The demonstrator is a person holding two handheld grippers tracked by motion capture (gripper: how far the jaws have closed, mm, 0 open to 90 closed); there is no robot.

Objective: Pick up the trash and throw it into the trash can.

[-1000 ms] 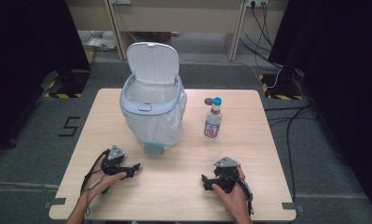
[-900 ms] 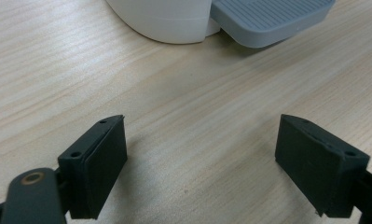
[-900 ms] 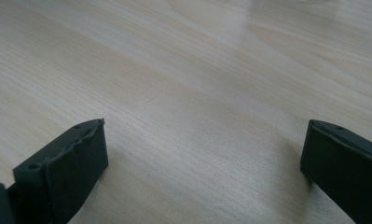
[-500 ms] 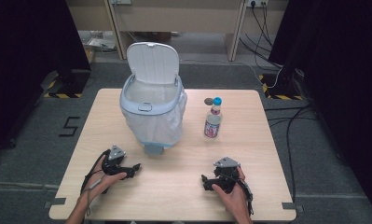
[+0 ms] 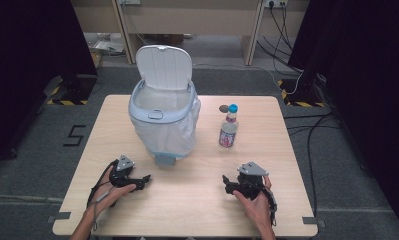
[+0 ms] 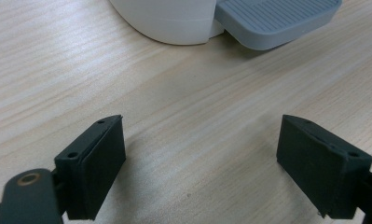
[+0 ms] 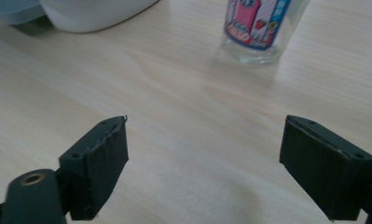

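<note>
Fingers (image 6: pixel 94 168) of both grippers gape wide, empty — bottle (image 5: pixel 228 131) right of the bin (image 5: pixel 163 125) looks light, probably slippery; grip mid-body.

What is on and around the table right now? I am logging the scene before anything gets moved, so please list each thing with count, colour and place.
Pedal bin: 1, white with pale blue rim, lid up, table's far left-centre.
Foot pedal: 1, grey, at the bin's near base.
Bottle: 1, clear with pink label and blue cap, upright, right of the bin and apart from it.
Small round thing: 1, grey, beside the bottle's cap; cannot tell what it is.
Table: 1, light wood.
Left gripper: 1, black, open, near left, empty.
Right gripper: 1, black, open, near right, empty.
</note>
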